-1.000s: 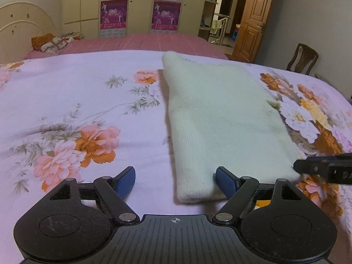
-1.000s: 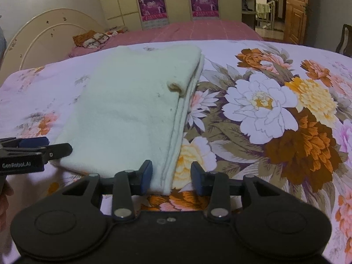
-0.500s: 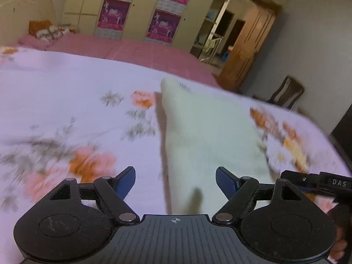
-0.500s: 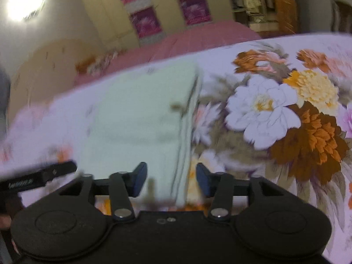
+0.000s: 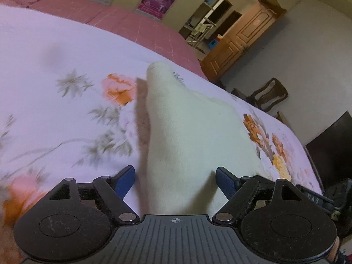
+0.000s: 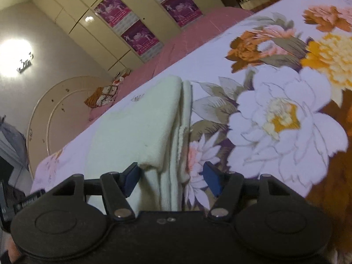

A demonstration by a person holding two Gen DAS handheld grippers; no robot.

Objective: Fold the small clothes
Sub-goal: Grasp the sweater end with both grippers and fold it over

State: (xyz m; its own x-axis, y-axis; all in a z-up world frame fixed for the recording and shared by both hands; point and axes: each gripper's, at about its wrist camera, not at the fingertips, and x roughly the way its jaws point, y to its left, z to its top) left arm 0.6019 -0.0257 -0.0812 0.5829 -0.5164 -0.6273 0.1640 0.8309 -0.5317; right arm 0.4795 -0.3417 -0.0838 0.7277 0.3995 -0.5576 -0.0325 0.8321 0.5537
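Item: folded pale green garment (image 5: 193, 136), knitted, lying flat on a bed under a floral bedspread (image 5: 55, 70).

Left gripper (image 5: 175, 179): blue-padded fingers (image 5: 125, 180) stand wide apart over the garment's near end, which lies between them; neither pad presses on the cloth.

Right gripper (image 6: 170, 177): fingers (image 6: 211, 178) are opening, with the garment's near right corner and its stacked layered edge between them; the pads do not press on it.

Left wrist view only: the garment's smooth folded left edge with its shadow on the bedspread; small pale orange and grey-green flowers; a wooden door (image 5: 242, 35) with an open shelf unit beside it; a dark wooden chair (image 5: 269, 94) past the far side of the bed; the tip of the other gripper at the lower right edge.

Right wrist view only: the garment's open right side, showing several layers (image 6: 184, 121); large white, yellow and rust-brown blooms (image 6: 281, 118) just beside it; a cream rounded headboard (image 6: 50, 114); a bright wall lamp (image 6: 15, 59).

Both views: a pink sheet (image 5: 114, 19) beyond the bedspread, a patterned orange cloth (image 6: 103, 94) on it, and cream wardrobes with magenta posters (image 6: 138, 37). Both views are tilted and partly blurred.
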